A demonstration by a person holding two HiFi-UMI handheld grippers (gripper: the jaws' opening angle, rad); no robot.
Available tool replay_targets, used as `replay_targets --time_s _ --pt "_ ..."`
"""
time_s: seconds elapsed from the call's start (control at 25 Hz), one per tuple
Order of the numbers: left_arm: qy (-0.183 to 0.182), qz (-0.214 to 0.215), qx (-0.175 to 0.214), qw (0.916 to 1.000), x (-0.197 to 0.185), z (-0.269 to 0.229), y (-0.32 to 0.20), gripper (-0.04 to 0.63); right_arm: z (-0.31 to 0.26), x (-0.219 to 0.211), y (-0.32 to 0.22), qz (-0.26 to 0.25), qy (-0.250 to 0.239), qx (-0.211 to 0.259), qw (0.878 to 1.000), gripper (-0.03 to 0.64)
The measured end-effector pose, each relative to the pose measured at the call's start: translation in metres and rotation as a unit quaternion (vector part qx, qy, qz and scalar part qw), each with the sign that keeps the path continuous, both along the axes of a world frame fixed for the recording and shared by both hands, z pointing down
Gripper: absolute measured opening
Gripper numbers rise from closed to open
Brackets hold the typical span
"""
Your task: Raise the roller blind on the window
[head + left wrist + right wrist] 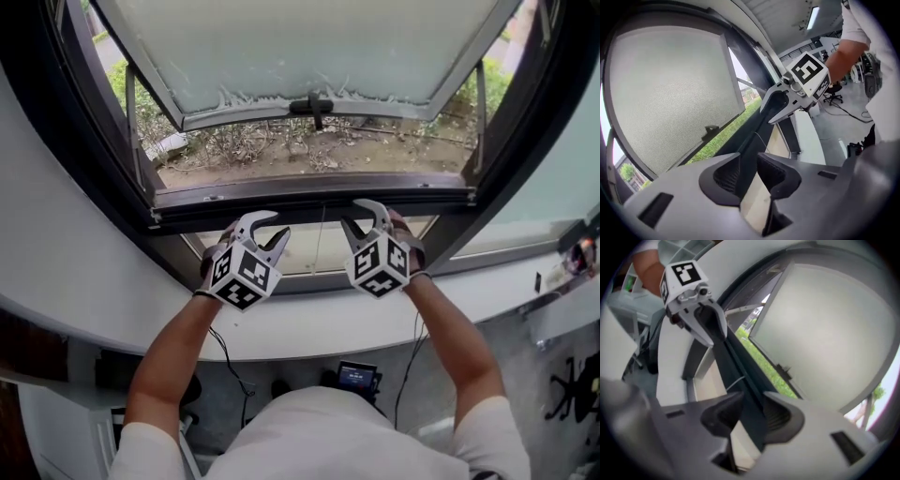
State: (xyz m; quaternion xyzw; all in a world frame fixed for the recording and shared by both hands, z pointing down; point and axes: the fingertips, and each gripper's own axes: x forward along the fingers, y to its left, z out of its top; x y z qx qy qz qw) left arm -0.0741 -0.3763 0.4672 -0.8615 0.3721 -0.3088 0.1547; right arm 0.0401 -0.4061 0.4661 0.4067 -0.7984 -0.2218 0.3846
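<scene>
A dark horizontal frame bar (309,199) crosses the window under the tilted-out frosted sash (309,47). Below the bar a pale beige surface (305,251), apparently the roller blind, fills the lower pane. A thin cord (320,234) hangs in front of it. My left gripper (279,223) is up against the bar's left part, and in the left gripper view its jaws (749,161) stand apart with the bar running between them. My right gripper (350,214) is at the bar right of the cord. Its jaws (753,404) straddle the bar without pressing on it.
A white sill (309,328) curves below the lower pane. A black handle (314,105) sits on the sash's lower edge, with dry ground and shrubs (309,145) outside. Cables (230,361) and a small screen device (357,377) lie by the person's legs.
</scene>
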Motion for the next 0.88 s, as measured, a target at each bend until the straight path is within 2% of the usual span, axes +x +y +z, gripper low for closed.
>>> replay_targets --time_s 0.16,0.28,0.36,0.44,0.56,0.76,0.88 --pt "-0.075 0.003 0.031 0.9967 0.003 0.005 -0.013 0.132 0.008 -0.001 -0.011 -0.008 0.094 0.025 0.995 0.135" --pt "-0.15 0.004 0.066 0.9865 0.002 0.011 -0.022 0.132 0.015 -0.004 -0.016 -0.012 0.138 0.032 0.99 0.147" --pt "-0.185 0.004 0.083 0.9792 0.002 0.013 -0.025 0.133 0.019 -0.005 -0.019 -0.012 0.156 0.033 0.987 0.149" --pt "-0.203 0.002 0.094 0.9748 0.002 0.012 -0.028 0.133 0.02 -0.005 -0.02 -0.011 0.171 0.039 0.984 0.15" --pt "-0.206 -0.009 0.098 0.9735 0.001 0.009 -0.033 0.135 0.022 -0.005 -0.022 -0.012 0.202 0.056 0.978 0.15" --pt "-0.233 -0.017 0.084 0.9686 0.001 0.021 -0.039 0.135 0.028 -0.001 -0.023 -0.012 0.29 0.089 0.953 0.15" --pt "-0.241 -0.036 0.091 0.9657 0.002 0.02 -0.042 0.135 0.028 -0.001 -0.024 0.0 0.298 0.084 0.951 0.149"
